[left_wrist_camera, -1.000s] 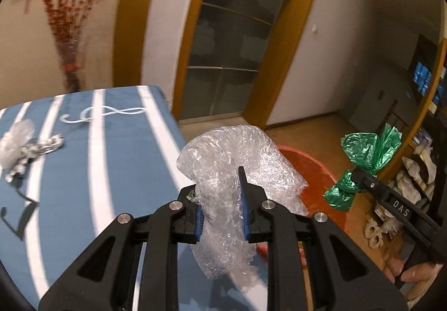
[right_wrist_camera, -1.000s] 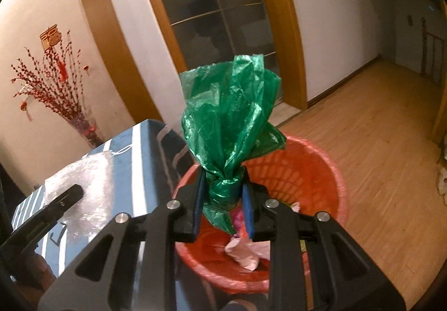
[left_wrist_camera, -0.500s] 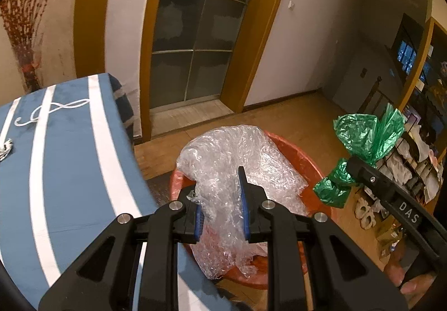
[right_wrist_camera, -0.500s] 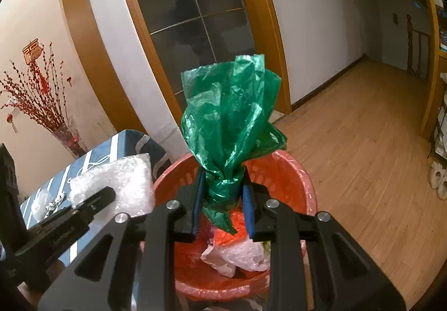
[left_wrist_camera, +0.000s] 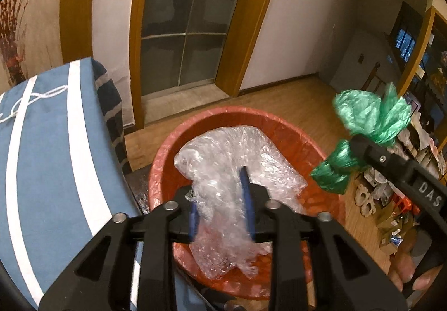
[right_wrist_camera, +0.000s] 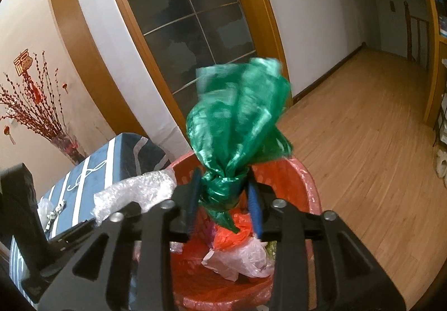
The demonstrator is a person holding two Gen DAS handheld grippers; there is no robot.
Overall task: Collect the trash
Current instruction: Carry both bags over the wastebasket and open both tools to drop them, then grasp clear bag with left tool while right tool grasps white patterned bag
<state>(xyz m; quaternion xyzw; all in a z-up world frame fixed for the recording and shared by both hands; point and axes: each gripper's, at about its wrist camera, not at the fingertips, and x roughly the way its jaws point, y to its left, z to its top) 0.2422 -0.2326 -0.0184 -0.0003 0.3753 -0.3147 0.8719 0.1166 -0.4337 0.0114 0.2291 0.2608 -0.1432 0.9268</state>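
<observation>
My left gripper [left_wrist_camera: 220, 209] is over the red trash basket [left_wrist_camera: 178, 140]. Its jaws stand wider than before, with a clear bubble-wrap sheet [left_wrist_camera: 237, 168] between them, hanging into the basket. My right gripper [right_wrist_camera: 223, 199] is above the same basket [right_wrist_camera: 310, 185]; its jaws have parted and a knotted green plastic bag [right_wrist_camera: 237, 121] sits loosely between them. The green bag [left_wrist_camera: 368, 115] and right gripper also show at the right of the left wrist view. The bubble wrap [right_wrist_camera: 134, 193] shows at left in the right wrist view. The basket holds orange and white plastic scraps [right_wrist_camera: 240, 249].
A table with a blue, white-striped cloth [left_wrist_camera: 56, 157] stands left of the basket; small crumpled trash [right_wrist_camera: 50, 213] lies on it. A glass door in a wood frame [left_wrist_camera: 184, 17] is behind. Wood floor [right_wrist_camera: 363, 143] extends right. Cluttered shelves [left_wrist_camera: 391, 199] stand at far right.
Both grippers moved from beside the table to over the basket and lowered. Both pairs of jaws have widened, loosening their hold on the bubble wrap and the green bag.
</observation>
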